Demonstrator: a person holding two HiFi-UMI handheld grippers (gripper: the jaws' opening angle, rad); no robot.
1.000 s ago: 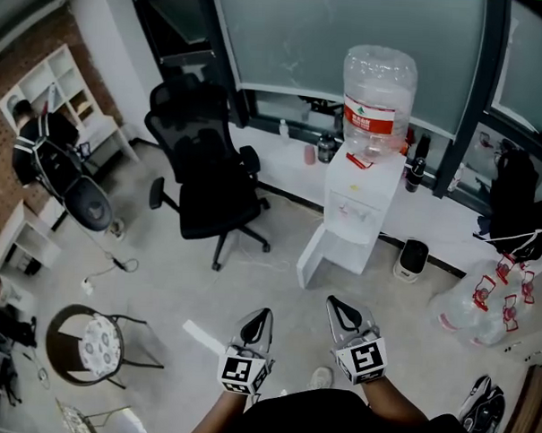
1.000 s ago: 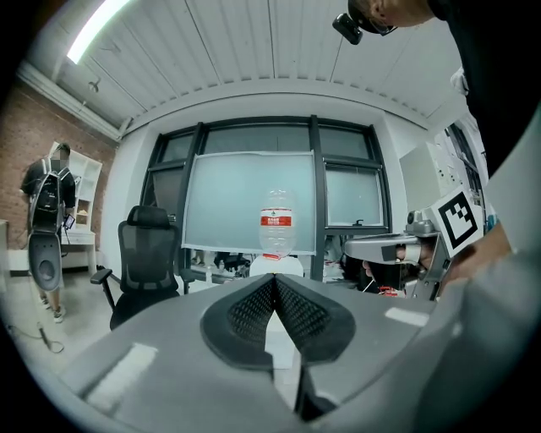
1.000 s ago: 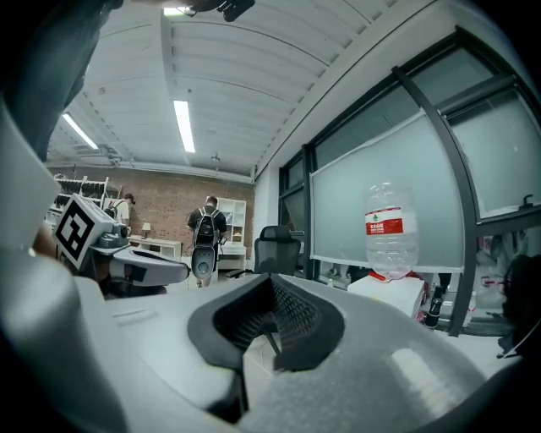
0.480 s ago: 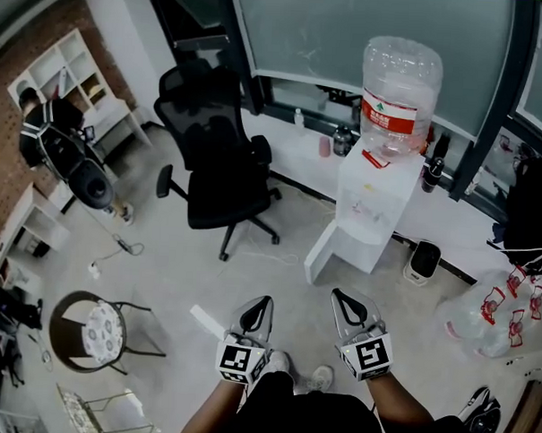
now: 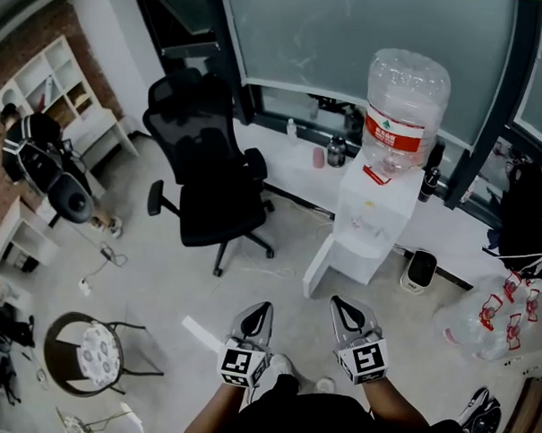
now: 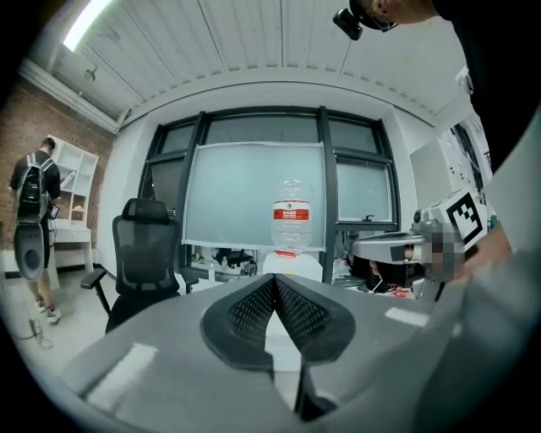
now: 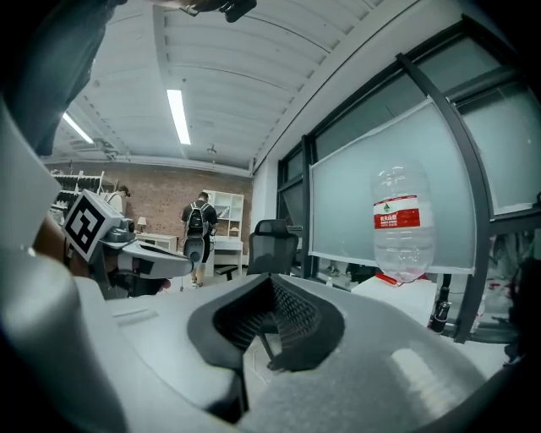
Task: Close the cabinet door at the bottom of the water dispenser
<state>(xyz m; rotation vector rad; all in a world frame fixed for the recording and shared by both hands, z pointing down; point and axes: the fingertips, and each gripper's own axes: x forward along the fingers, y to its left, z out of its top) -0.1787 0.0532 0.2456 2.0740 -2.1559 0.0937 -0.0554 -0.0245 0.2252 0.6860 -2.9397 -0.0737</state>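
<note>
The white water dispenser (image 5: 371, 226) stands by the window ledge with a large clear bottle (image 5: 406, 99) on top. Its bottom cabinet door (image 5: 319, 265) is swung out to the left, open. My left gripper (image 5: 265, 308) and right gripper (image 5: 338, 303) hover side by side above the floor, short of the door and touching nothing. Both are shut and hold nothing. In the left gripper view the shut jaws (image 6: 275, 282) point at the bottle (image 6: 292, 213). In the right gripper view the jaw tips (image 7: 272, 282) meet, with the bottle (image 7: 397, 221) off to the right.
A black office chair (image 5: 210, 177) stands left of the dispenser. A round stool (image 5: 93, 347) is at lower left. A person with a backpack (image 5: 27, 147) stands by white shelves. A small dark bin (image 5: 419, 270) and bagged bottles (image 5: 492, 321) sit right of the dispenser.
Both grippers have travelled level across the floor together, still shut and empty. The person with the backpack has shifted left in the head view.
</note>
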